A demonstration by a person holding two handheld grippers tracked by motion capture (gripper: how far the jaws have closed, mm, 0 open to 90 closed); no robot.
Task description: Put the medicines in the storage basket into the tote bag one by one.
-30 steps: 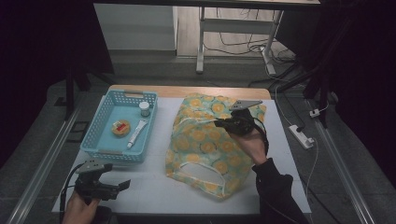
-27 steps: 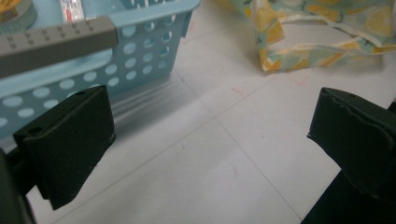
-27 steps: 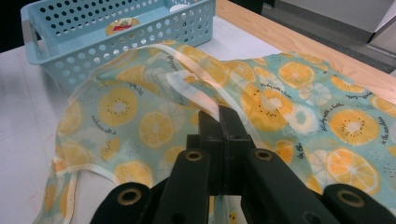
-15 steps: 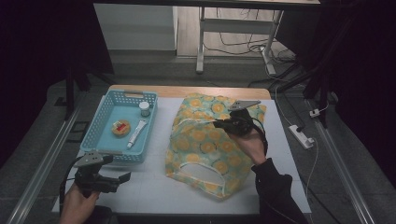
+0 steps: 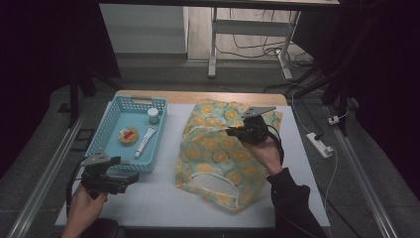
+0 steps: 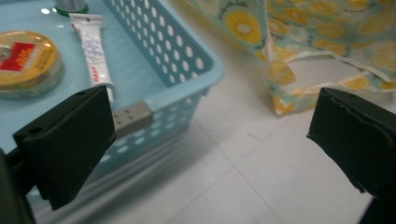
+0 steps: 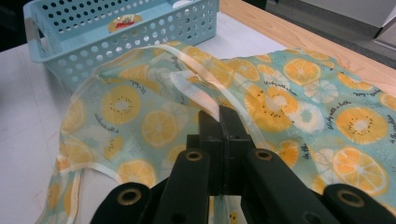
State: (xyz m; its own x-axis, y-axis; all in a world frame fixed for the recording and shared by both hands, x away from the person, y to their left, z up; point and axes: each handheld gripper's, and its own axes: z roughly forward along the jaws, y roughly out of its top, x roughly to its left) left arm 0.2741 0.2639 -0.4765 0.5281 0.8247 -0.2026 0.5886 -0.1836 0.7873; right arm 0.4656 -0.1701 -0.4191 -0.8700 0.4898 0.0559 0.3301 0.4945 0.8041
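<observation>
White tabletop (image 5: 163,198), dim room beyond; citrus-print fabric bag (image 5: 218,153) lies flat mid-table beside a blue perforated basket (image 5: 111,134) holding a tin (image 5: 128,135), tube (image 5: 144,140) and small bottle (image 5: 153,115). Right gripper (image 7: 223,116) is clamped on the bag's pale strap (image 7: 196,70). Left gripper (image 5: 130,176), jaws wide apart and empty, hovers near the basket's near corner.

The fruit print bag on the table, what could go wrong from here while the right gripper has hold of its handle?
1. The right gripper pinches only the thin handle strap; it may slip out.
2. Pulling could drag the limp bag against the blue basket.
3. The open left gripper sits close to the basket's corner and might knock it, shifting the tube and tin.
</observation>
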